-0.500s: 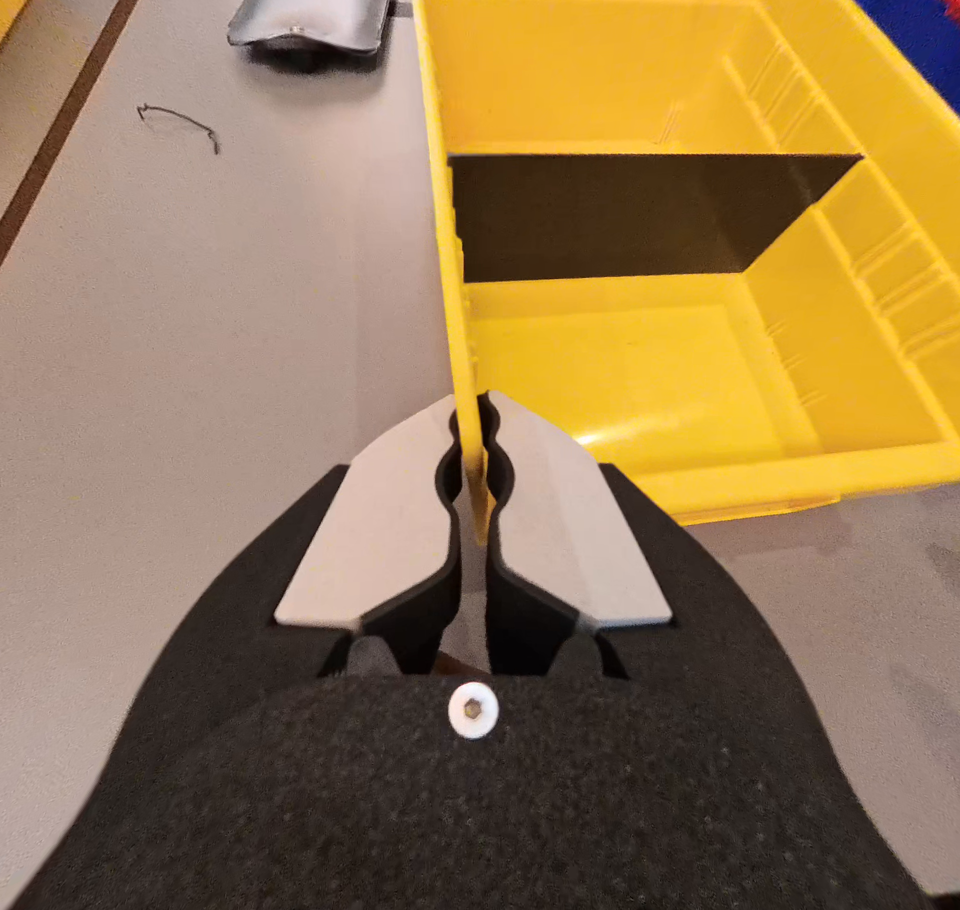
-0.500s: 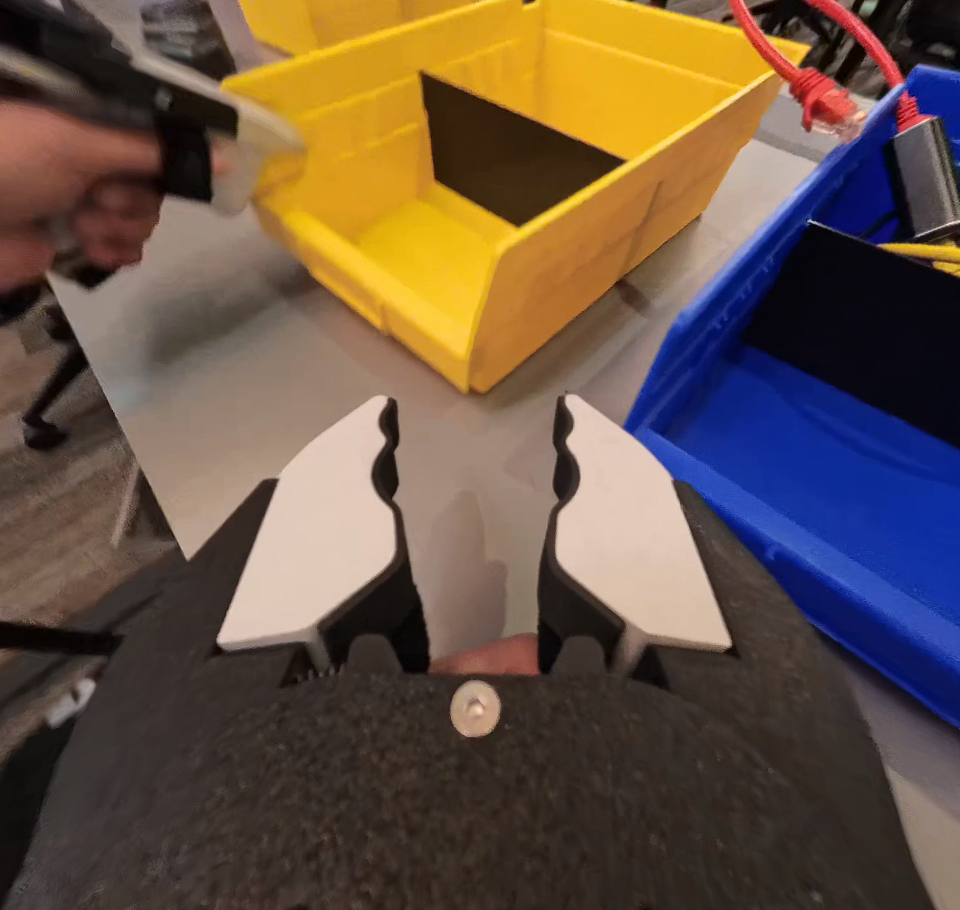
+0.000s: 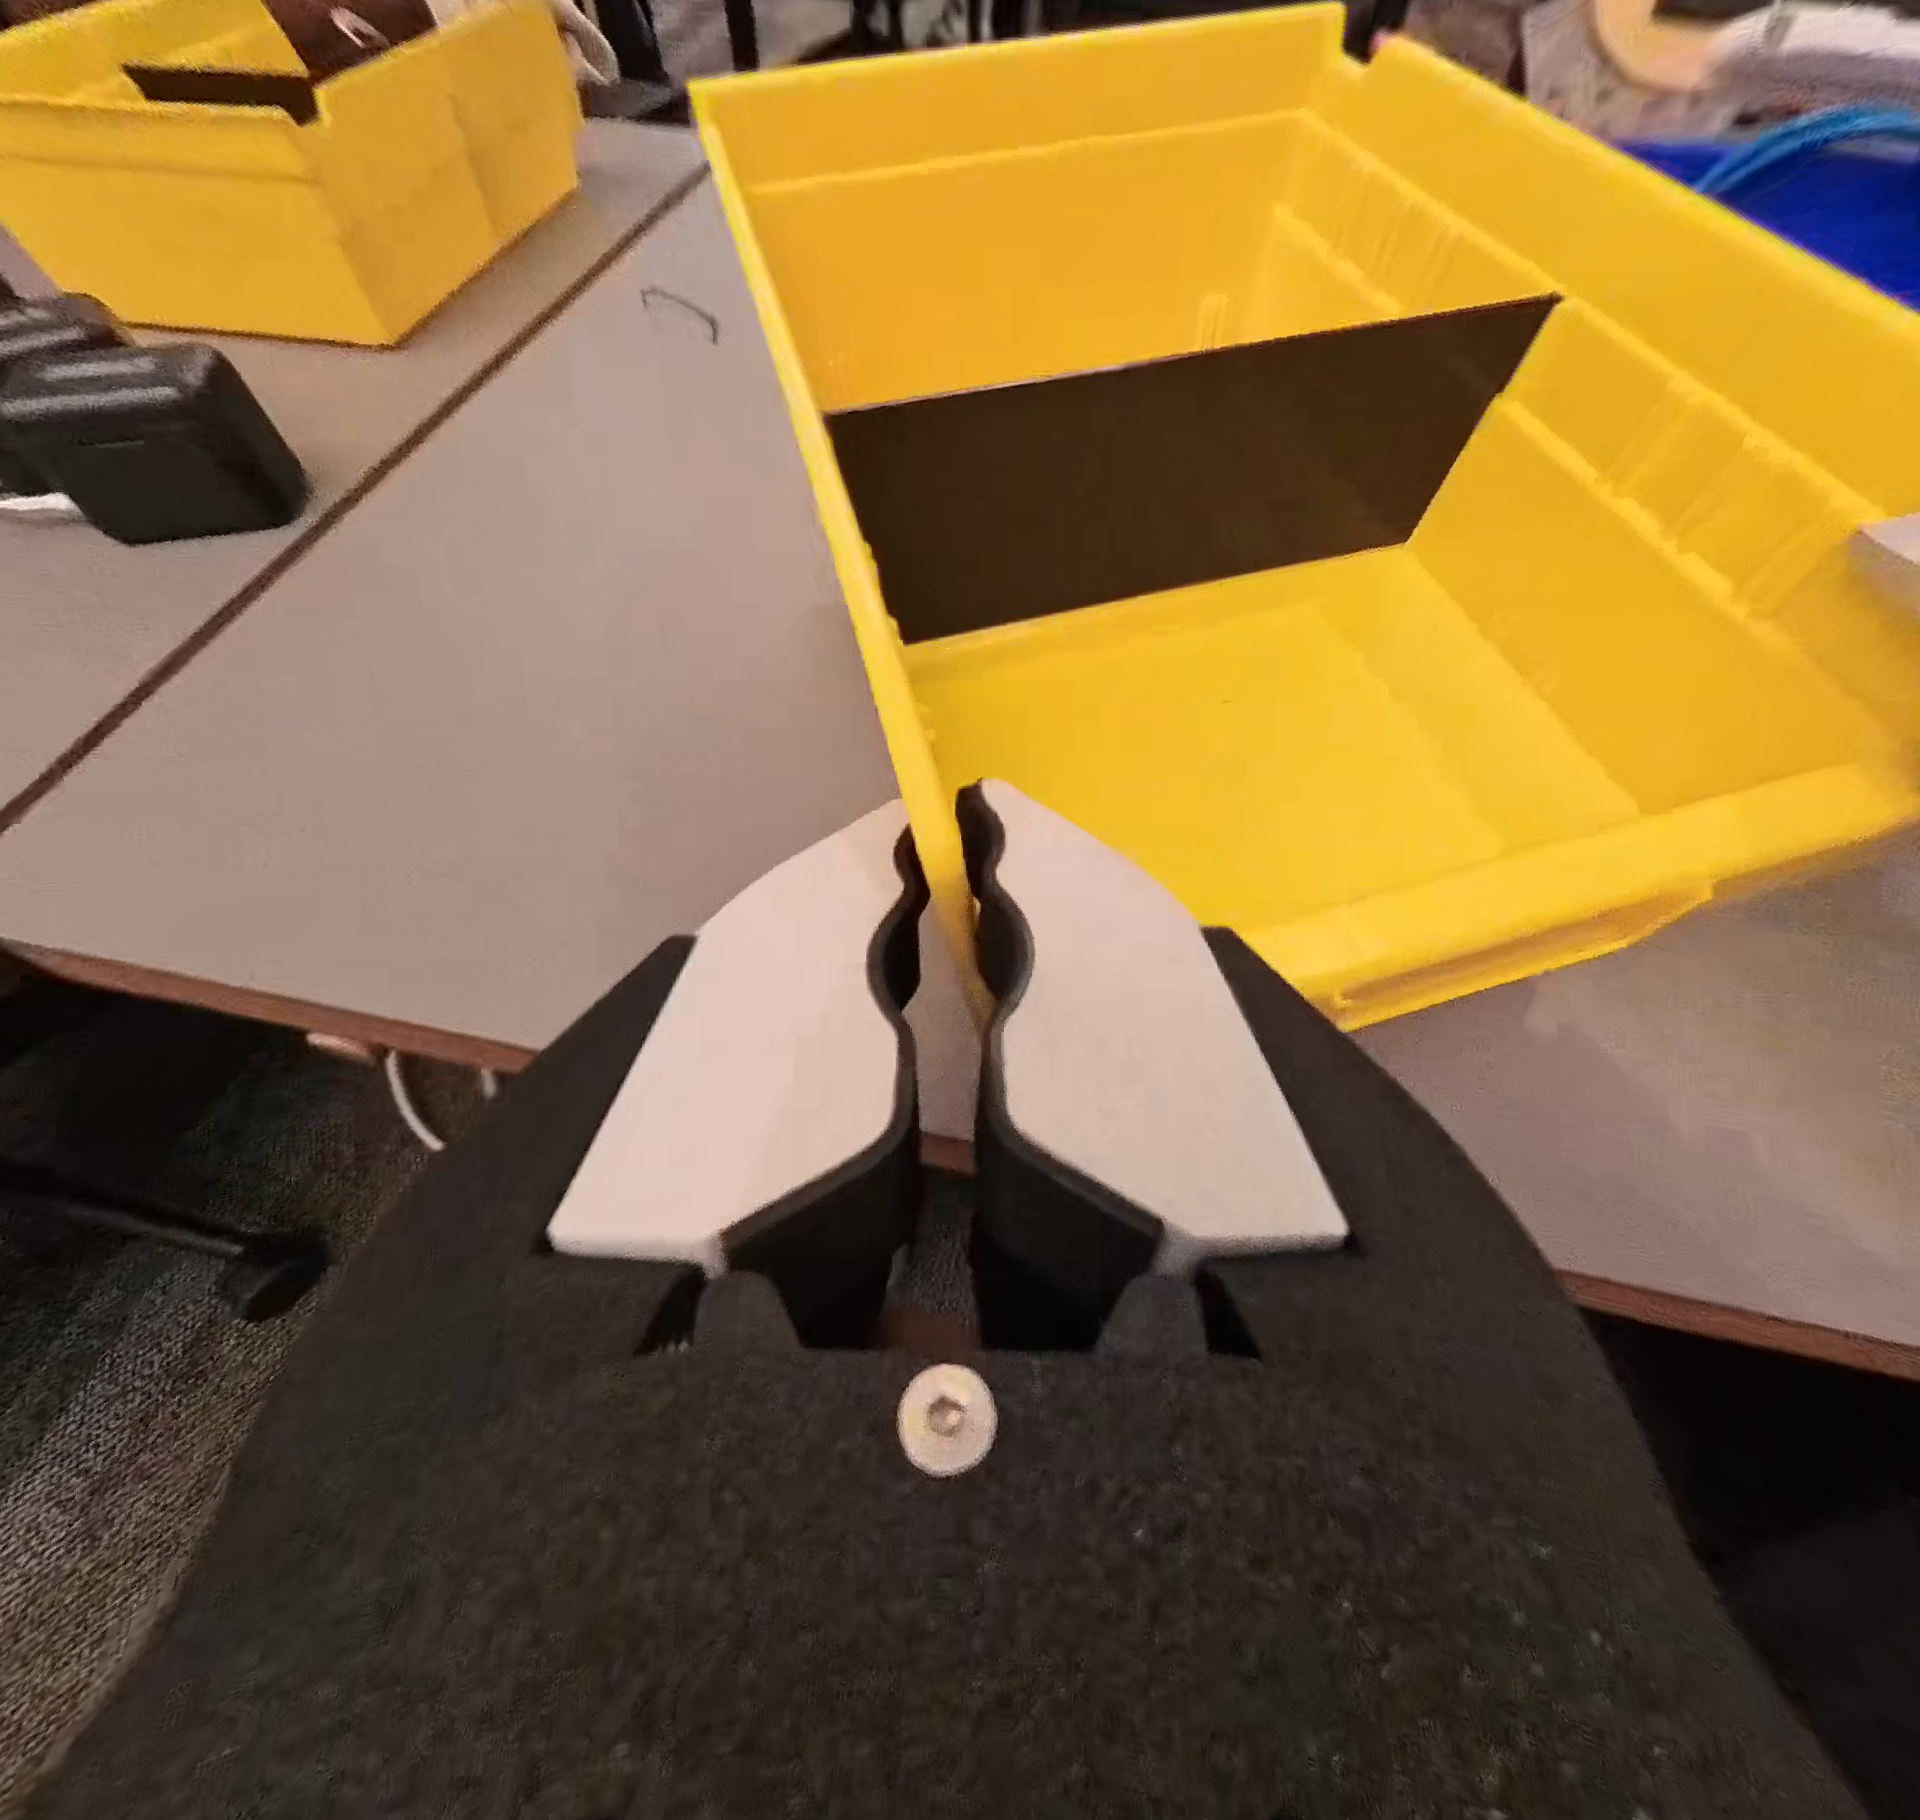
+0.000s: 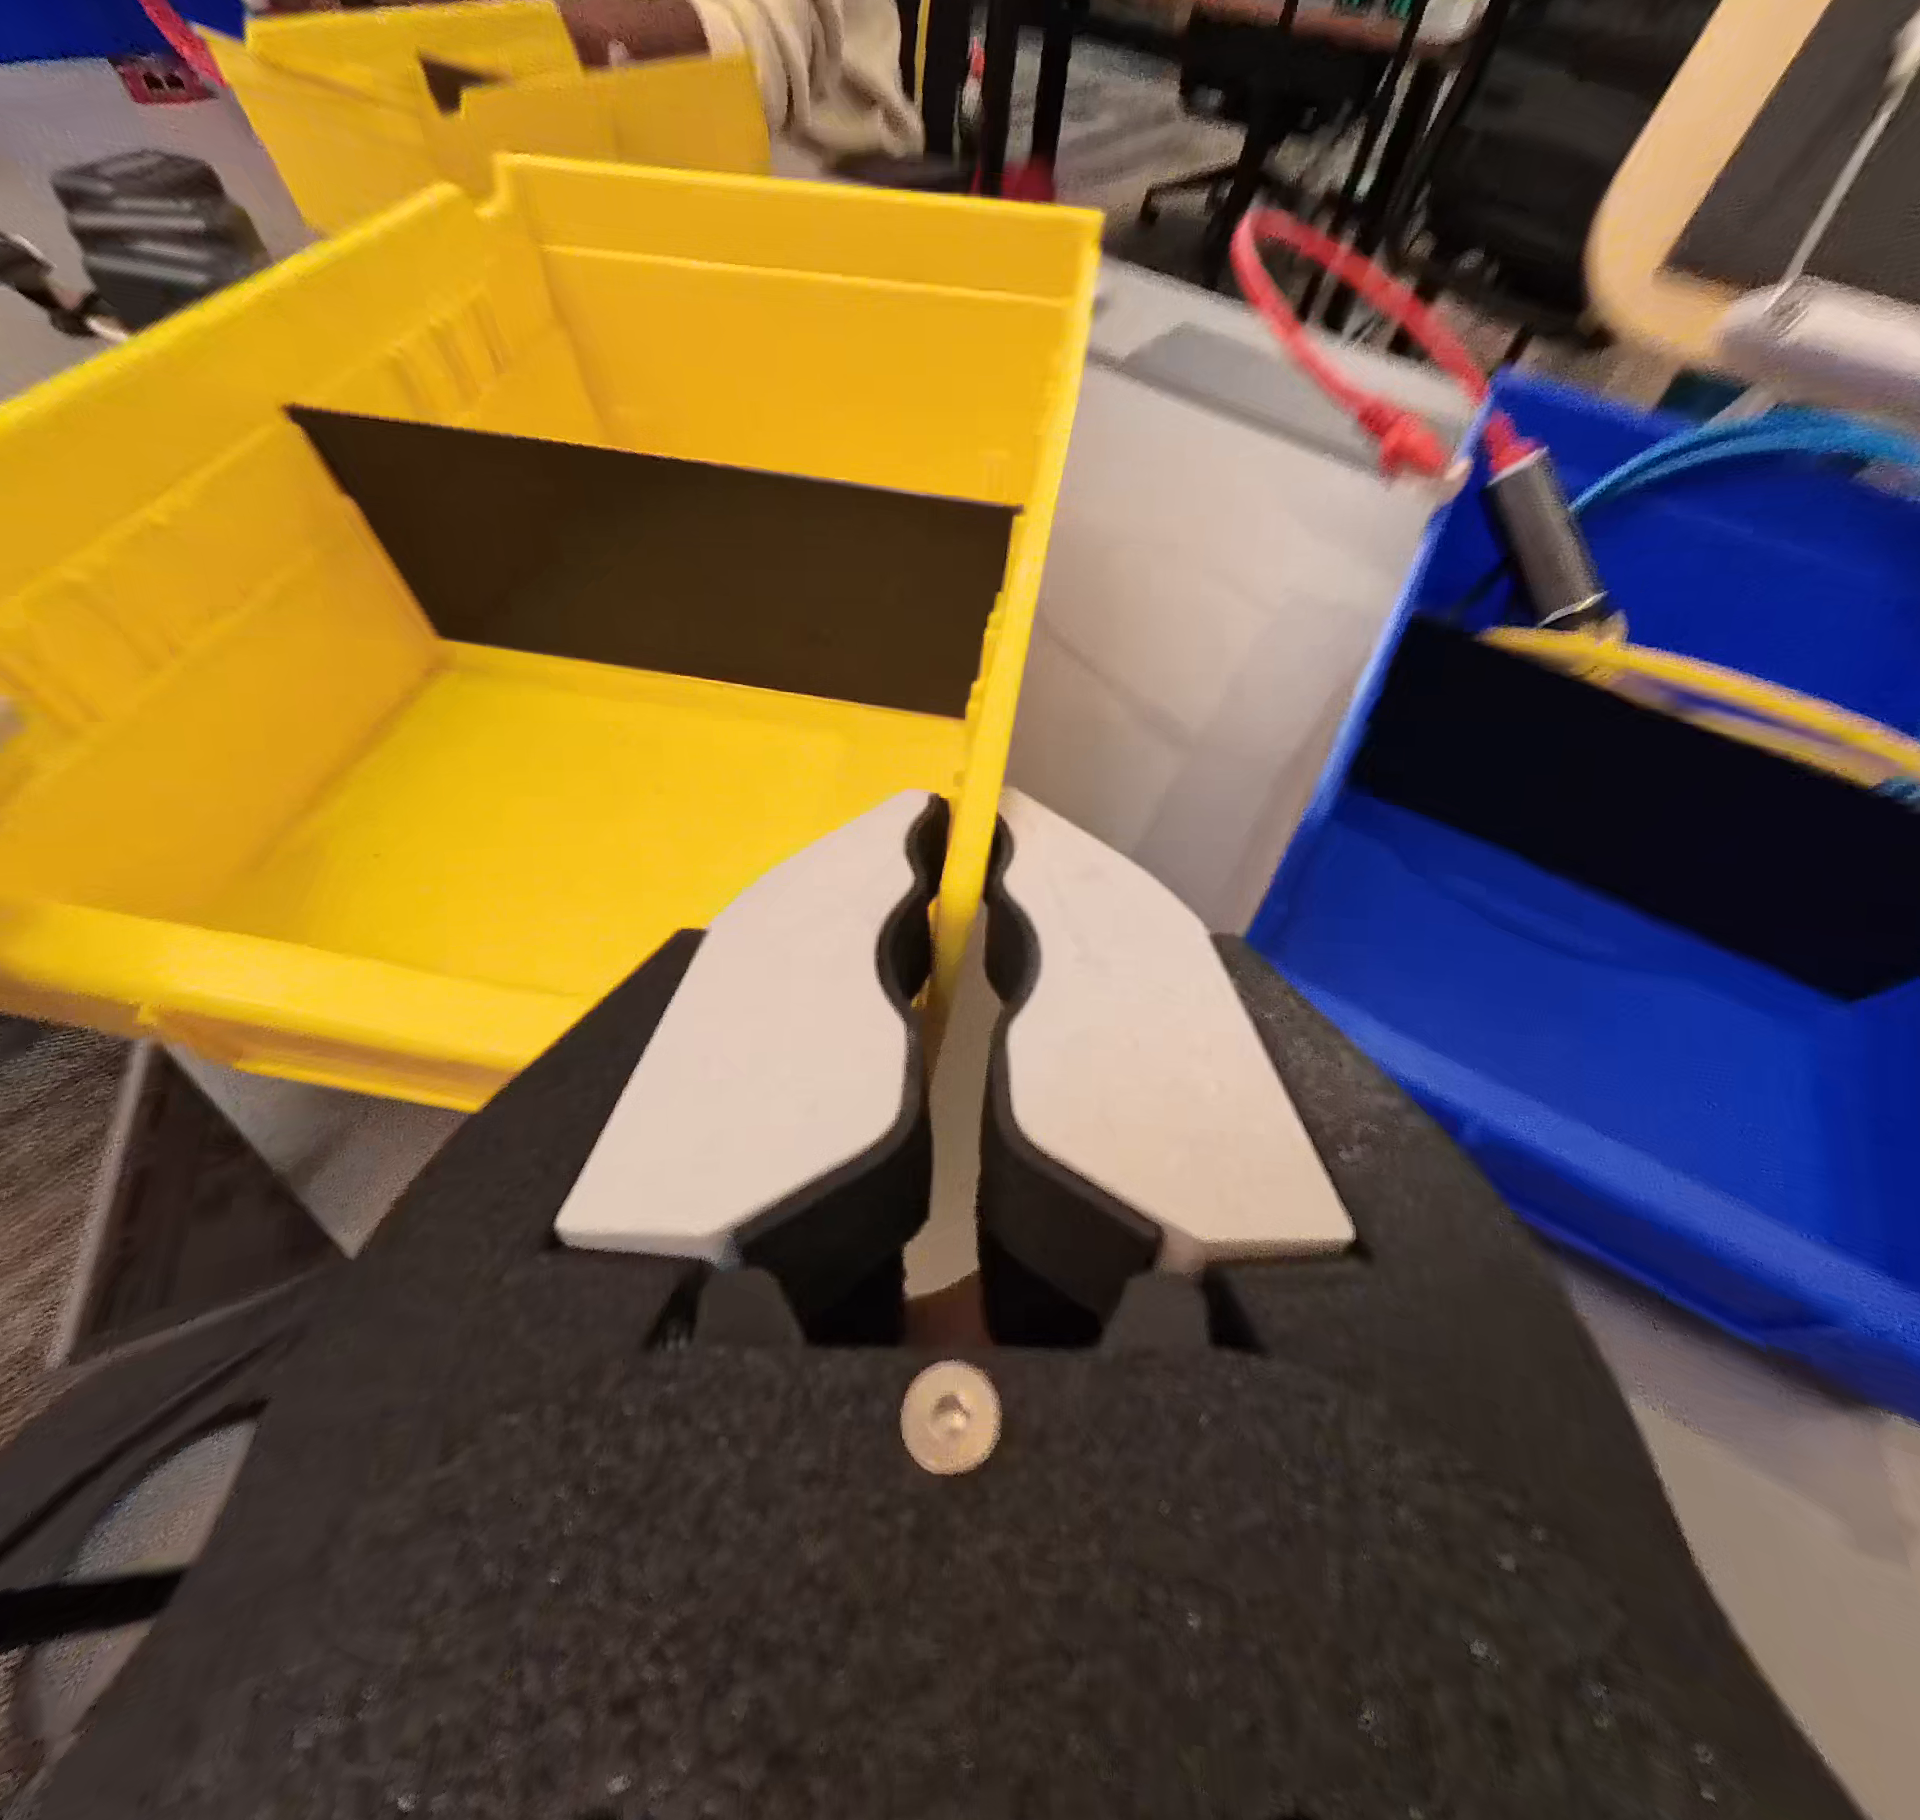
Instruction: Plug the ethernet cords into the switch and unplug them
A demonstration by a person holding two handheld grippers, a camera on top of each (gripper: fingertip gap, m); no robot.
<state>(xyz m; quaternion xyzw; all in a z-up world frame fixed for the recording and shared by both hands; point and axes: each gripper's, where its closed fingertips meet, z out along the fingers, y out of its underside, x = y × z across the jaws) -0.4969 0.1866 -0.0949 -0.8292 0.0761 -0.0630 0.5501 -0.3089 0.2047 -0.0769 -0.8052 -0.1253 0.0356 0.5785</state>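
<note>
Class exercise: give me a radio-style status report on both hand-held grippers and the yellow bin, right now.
Left hand-held gripper shut on yellow bin left wall. Right hand-held gripper shut on its right wall. Bin empty, black divider inside. Blue bin close beside.

Even indoor light, bright enough, with only soft shadows on the grey table (image 3: 499,690) and no hard glare. Both views show motion blur, strongest toward 12 and 3 o'clock in the right wrist view, where the blue bin (image 4: 1621,1095) smears. Wide-angle bending stretches the edges.
</note>
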